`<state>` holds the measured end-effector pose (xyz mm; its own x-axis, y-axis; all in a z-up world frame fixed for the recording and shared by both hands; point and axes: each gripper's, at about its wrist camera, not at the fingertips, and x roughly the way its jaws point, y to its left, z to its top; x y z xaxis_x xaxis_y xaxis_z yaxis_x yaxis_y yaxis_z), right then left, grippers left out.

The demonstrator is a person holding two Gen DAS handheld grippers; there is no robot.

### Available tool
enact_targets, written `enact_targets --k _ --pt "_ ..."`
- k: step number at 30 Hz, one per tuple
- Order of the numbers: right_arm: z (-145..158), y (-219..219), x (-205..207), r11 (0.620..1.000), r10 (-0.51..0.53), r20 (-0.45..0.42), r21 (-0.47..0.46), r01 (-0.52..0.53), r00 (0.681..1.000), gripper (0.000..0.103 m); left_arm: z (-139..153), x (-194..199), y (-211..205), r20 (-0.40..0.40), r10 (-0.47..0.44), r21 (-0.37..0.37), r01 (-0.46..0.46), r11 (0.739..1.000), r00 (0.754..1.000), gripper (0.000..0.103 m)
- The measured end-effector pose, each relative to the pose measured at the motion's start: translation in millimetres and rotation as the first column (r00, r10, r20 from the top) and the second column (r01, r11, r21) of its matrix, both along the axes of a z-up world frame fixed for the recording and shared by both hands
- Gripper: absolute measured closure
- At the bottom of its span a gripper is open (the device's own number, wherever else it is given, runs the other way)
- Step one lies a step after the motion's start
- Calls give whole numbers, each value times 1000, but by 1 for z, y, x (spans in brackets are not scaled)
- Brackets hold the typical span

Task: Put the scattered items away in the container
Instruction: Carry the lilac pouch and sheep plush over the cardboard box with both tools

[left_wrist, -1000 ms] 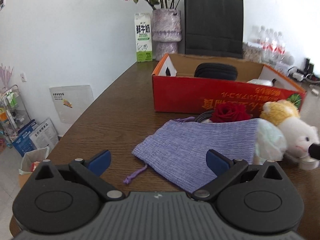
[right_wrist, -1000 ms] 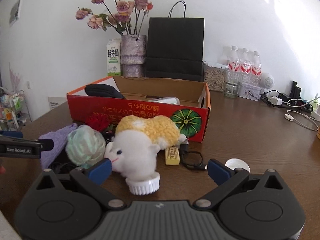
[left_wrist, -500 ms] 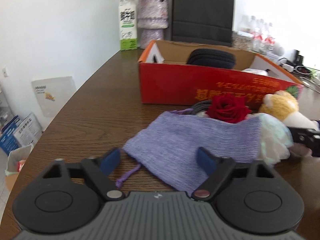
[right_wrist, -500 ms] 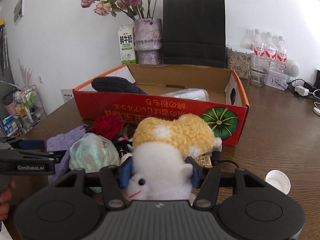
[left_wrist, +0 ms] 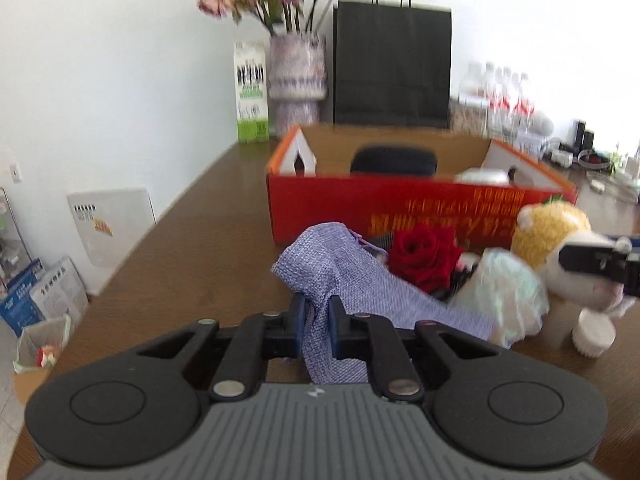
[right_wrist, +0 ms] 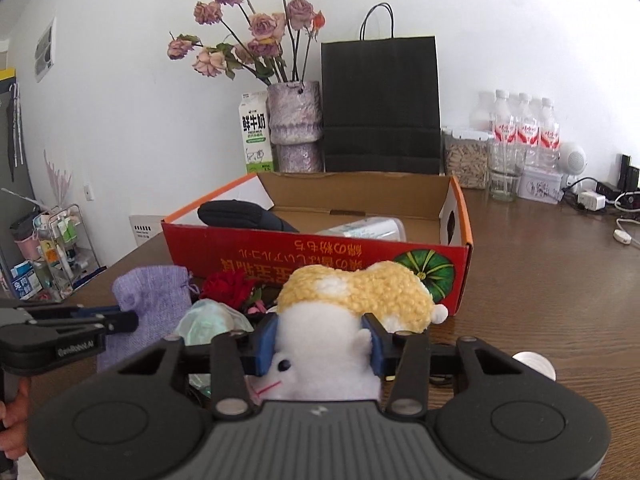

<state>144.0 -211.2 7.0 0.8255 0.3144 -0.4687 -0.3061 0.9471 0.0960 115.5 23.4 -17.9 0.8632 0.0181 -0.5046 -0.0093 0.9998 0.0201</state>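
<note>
Here the purple pouch (left_wrist: 340, 276) and the plush toy (right_wrist: 352, 320) both lie on the surface (left_wrist: 208, 232) just in front of the red box (right_wrist: 320, 252), each already in a tool. The left tool (left_wrist: 316, 320) is clenched on a bunched corner of the pouch; the right tool (right_wrist: 320, 338) is closing its jaws on the toy's white head, pads pressing both sides. The grasp step looks done, so the next move calls for lifting both over the box's near wall and releasing inside.
</note>
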Motion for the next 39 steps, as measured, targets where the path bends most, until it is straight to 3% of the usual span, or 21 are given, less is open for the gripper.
enact_targets --k 11,25,31,39 --pt "12 -1 -12 1000 0 57 -5 0 998 60 32 -14 -6 111 -5 8 4 1000 994 91" --pt "37 -9 -7 999 -36 152 36 31 988 60 78 -8 -11 247 -29 -43 41 998 969 91" --pt "53 -7 13 998 -53 203 48 44 978 60 101 14 -18 310 -38 -60 59 996 950 91" --pt "74 2 71 994 -76 243 95 54 967 60 120 75 -24 327 -45 -156 100 983 944 91"
